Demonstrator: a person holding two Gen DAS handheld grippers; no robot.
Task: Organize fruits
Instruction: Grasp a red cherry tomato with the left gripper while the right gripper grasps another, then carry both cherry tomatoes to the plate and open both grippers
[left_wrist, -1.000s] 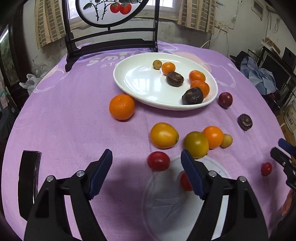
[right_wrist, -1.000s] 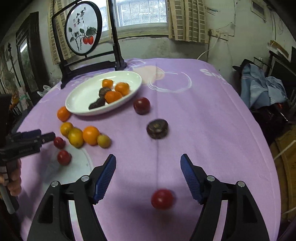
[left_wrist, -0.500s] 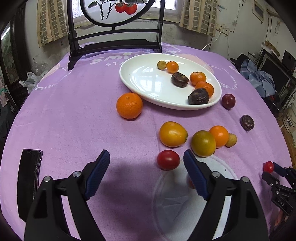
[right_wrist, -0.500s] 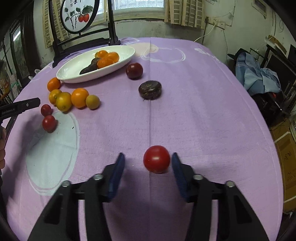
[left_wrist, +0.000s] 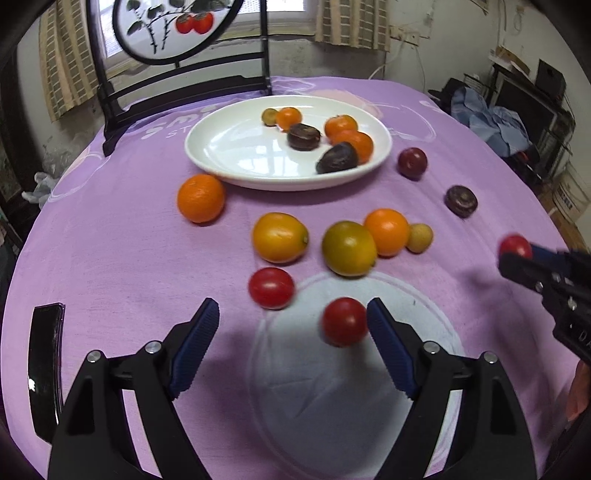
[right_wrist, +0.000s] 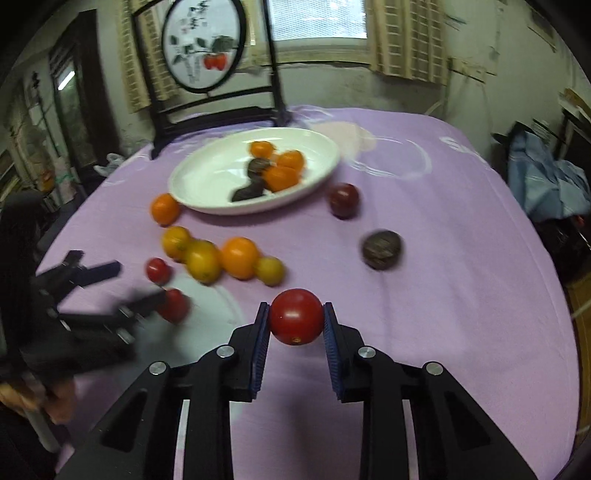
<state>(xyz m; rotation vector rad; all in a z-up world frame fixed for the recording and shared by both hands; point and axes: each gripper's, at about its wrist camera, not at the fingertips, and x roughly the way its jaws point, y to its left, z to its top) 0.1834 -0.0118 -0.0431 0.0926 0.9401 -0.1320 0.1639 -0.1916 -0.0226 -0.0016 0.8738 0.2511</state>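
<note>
Tomatoes, oranges and dark fruits lie over a purple cloth (left_wrist: 110, 240), some on a white plate (left_wrist: 229, 147). From the left wrist view, the left gripper (left_wrist: 291, 325) stands wide apart over a pale disc (left_wrist: 332, 398) printed on the cloth. One tomato (left_wrist: 344, 321) sits just inside its right finger (left_wrist: 388, 350), seemingly on the disc. A second tomato (left_wrist: 271, 288) lies near the disc's rim. Behind them are a yellow-orange fruit (left_wrist: 279, 237), a greenish fruit (left_wrist: 349, 248), an orange (left_wrist: 386, 232) and a small yellow fruit (left_wrist: 419, 237), the last three touching in a row. Another orange (left_wrist: 200, 198) lies just beside the plate. A dark red plum (left_wrist: 412, 163) and a dark brown fruit (left_wrist: 461, 201) lie apart to the right. The plate holds three oranges, two dark fruits and a small greenish one. At the right edge the right gripper (left_wrist: 517, 254) carries a third tomato (left_wrist: 515, 248)

From the right wrist view, the right gripper (right_wrist: 295, 325) is closed narrow on that tomato (right_wrist: 295, 321), pinched between both pads above the cloth. The left gripper (right_wrist: 122, 288) shows blurred at the left, spread open, with a tomato (right_wrist: 174, 305) by one fingertip and another (right_wrist: 158, 270) between its fingers. The plate (right_wrist: 207, 173) is beyond
</note>
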